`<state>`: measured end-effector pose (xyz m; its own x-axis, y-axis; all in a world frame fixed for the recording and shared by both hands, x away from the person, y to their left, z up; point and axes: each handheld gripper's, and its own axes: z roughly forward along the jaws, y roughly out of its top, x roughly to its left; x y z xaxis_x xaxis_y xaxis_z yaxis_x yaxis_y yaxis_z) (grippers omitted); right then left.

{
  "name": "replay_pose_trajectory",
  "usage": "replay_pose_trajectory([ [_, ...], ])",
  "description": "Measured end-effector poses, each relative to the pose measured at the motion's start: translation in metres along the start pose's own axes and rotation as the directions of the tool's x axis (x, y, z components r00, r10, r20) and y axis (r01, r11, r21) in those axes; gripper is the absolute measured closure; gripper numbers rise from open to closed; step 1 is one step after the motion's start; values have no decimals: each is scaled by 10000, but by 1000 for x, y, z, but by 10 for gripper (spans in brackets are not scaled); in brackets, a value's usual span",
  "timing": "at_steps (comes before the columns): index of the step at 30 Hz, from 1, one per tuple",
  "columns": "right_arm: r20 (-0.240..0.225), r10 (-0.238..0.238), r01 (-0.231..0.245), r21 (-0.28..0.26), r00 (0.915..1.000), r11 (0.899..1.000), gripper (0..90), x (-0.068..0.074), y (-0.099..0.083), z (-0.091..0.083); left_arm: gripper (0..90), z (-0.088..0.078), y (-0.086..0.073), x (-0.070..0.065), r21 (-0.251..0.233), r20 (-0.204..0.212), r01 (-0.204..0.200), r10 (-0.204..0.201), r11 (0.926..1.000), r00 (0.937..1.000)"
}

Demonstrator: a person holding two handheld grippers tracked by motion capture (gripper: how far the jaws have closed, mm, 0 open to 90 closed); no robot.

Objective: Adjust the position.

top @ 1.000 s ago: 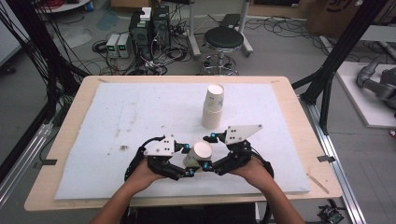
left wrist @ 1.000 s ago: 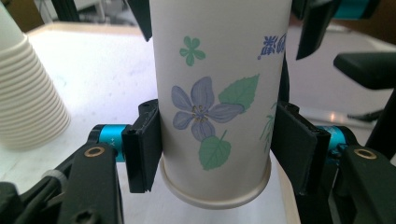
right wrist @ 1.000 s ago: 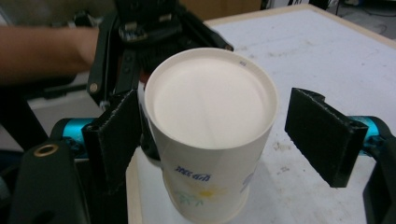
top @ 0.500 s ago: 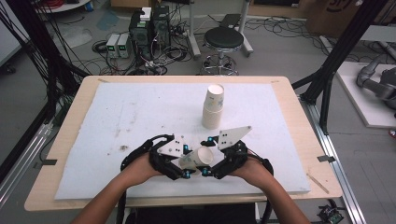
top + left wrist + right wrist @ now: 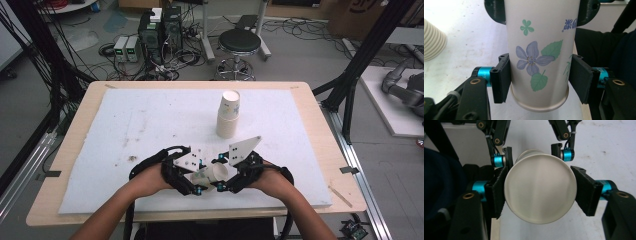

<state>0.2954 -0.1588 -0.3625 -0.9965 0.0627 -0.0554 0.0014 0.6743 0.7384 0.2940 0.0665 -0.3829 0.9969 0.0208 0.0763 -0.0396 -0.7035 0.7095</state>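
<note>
Since the earlier frame, right gripper [image 5: 223, 181] jaws have just been closing and are now pressed onto the wide rim end of the white paper cup w/ purple flower print [image 5: 210, 175]; both hands are barely shifted. Cup is held lying level above the white foam mat [image 5: 125, 120], near front edge, betw. both tools. Left gripper [image 5: 196, 181] is clamped on the cup's narrow base end [image 5: 539, 82]. Stack of white paper cups [image 5: 228, 113] is seen upright farther back, well apart.

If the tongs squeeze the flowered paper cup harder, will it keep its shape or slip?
The flowered paper cup is thin-walled and looks empty, so it is probably light and would likely dent under a harder squeeze. The left tongs and right tongs each pinch it between flat black pads, so slipping seems unlikely.
</note>
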Motion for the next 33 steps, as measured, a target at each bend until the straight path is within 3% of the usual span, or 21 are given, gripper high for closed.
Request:
replay_pose_trajectory([
  [8,-223,-235,244,425,9995,9988,376,0,1,2,378,0,1,0,293,123,-113,109,9995,9999],
  [11,-181,-42,50,417,9998,9991,376,-1,0,1,316,-2,-4,0,-641,-175,149,-161,9978,9997],
  [13,-106,105,-101,391,9999,9992,376,-3,-3,-1,165,-4,-8,1,-1391,-181,837,-870,9867,9960],
  [16,-76,332,-332,-37,9994,9994,376,-5,-6,-6,145,-6,-16,0,-2255,-303,930,-1024,9698,9943],
  [19,27,588,-586,-535,9983,9968,376,-7,-11,-12,145,-8,-24,0,-3216,-466,1223,-1447,9390,9884],
  [21,58,747,-739,-883,9972,9933,375,-8,-15,-17,145,-9,-29,-1,-3857,-459,1463,-1773,9109,9831],
  [23,68,930,-914,-1295,9956,9874,375,-9,-20,-20,145,-10,-32,-1,-4210,-497,1559,-1944,8935,9797],
  [25,40,1043,-1023,-1611,9945,9816,375,-9,-25,-23,144,-8,-35,-1,-4349,-402,1671,-2045,8848,9780],
  [28,70,1183,-1148,-1913,9929,9748,375,-7,-31,-25,144,-5,-36,-3,-4487,-370,1638,-2014,8785,9788],
  [33,44,1310,-1264,-2309,9914,9647,375,-5,-38,-28,144,-1,-34,-3,-4870,-263,1599,-1974,8587,9800],
])
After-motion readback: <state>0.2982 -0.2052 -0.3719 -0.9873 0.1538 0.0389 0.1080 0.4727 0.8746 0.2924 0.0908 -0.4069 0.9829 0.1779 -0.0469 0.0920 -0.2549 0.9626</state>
